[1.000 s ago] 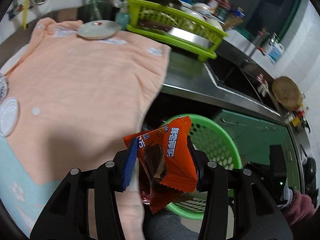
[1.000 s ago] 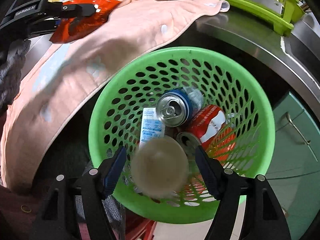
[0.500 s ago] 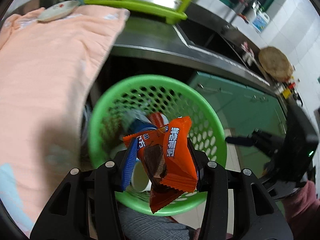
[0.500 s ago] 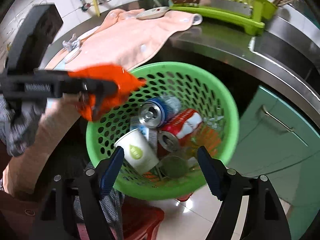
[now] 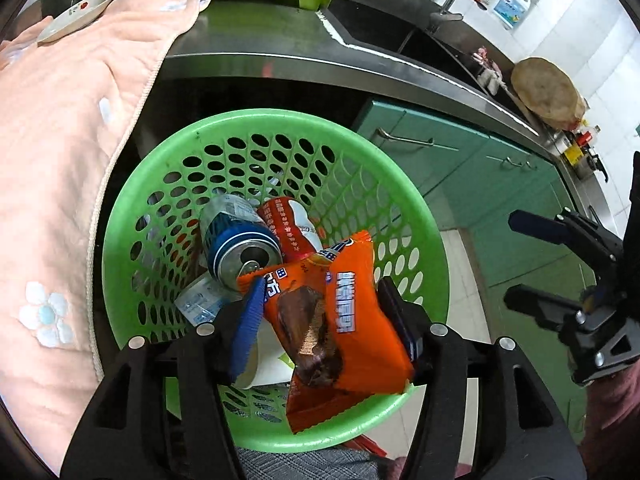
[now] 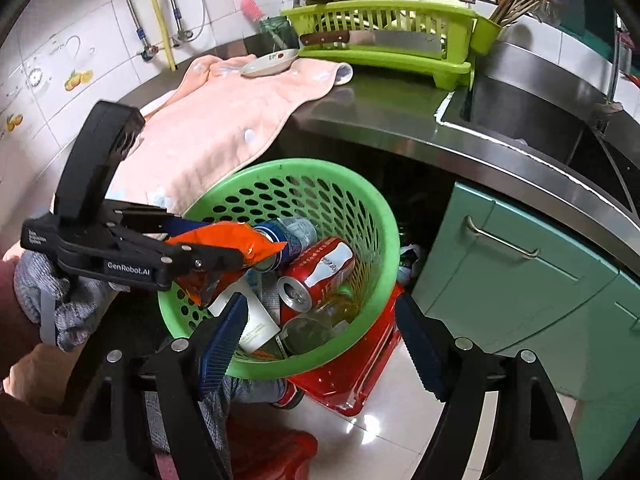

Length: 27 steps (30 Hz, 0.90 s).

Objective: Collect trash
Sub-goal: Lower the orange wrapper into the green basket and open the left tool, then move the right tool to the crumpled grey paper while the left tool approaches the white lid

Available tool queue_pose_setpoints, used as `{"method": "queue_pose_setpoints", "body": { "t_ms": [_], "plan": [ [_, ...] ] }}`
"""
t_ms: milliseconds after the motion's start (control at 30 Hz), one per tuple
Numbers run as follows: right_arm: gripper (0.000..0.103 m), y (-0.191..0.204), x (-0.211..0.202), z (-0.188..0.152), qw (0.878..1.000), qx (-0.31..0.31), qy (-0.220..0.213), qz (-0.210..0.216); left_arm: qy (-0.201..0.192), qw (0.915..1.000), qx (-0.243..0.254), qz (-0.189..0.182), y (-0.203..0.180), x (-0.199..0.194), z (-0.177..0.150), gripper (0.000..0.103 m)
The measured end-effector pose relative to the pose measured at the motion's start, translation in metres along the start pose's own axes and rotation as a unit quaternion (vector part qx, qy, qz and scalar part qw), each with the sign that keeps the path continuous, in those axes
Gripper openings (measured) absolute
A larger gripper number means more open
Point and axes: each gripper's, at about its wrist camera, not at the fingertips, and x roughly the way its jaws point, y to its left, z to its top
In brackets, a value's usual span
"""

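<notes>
My left gripper (image 5: 320, 316) is shut on an orange snack wrapper (image 5: 340, 320) and holds it over the green perforated basket (image 5: 132, 208). The basket holds a blue can (image 5: 240, 248), a red can (image 5: 292, 228), a paper cup (image 5: 264, 364) and other trash. In the right wrist view the left gripper (image 6: 236, 258) holds the wrapper (image 6: 224, 240) above the basket (image 6: 360, 208). My right gripper (image 6: 320, 340) is open and empty, drawn back from the basket's near rim. It shows at the right in the left wrist view (image 5: 516, 260).
A peach towel (image 6: 224, 120) hangs over the steel counter (image 6: 380, 120) edge beside the basket. A saucer (image 6: 270, 62) and a green dish rack (image 6: 384, 36) stand behind. Green cabinet doors (image 6: 520, 272) are to the right. A red stool (image 6: 352, 376) is under the basket.
My left gripper has carried the wrapper from above the towel to over the basket. My right gripper let a paper cup fall into the basket and drew back and up.
</notes>
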Motion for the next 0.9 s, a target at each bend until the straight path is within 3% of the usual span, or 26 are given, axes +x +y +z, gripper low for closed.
{"method": "queue_pose_setpoints", "body": {
  "t_ms": [200,500,700,900],
  "plan": [
    [0.073,0.004,-0.003,0.005,1.000,-0.005,-0.008,0.000,-0.010,0.9999,-0.003,-0.004,0.002,-0.006,-0.003,0.074],
    [0.073,0.022,-0.004,0.021,0.999,-0.027,-0.020,0.012,-0.034,0.9992,-0.020,0.004,0.020,-0.035,-0.009,0.075],
    [0.073,0.041,0.003,0.038,0.998,-0.045,-0.026,0.026,-0.068,0.9960,-0.040,0.043,0.049,-0.076,-0.020,0.074],
    [0.073,0.077,0.023,0.066,0.995,-0.079,-0.024,0.048,-0.107,0.9858,-0.086,0.097,0.099,-0.126,-0.039,0.075]
  ]
}}
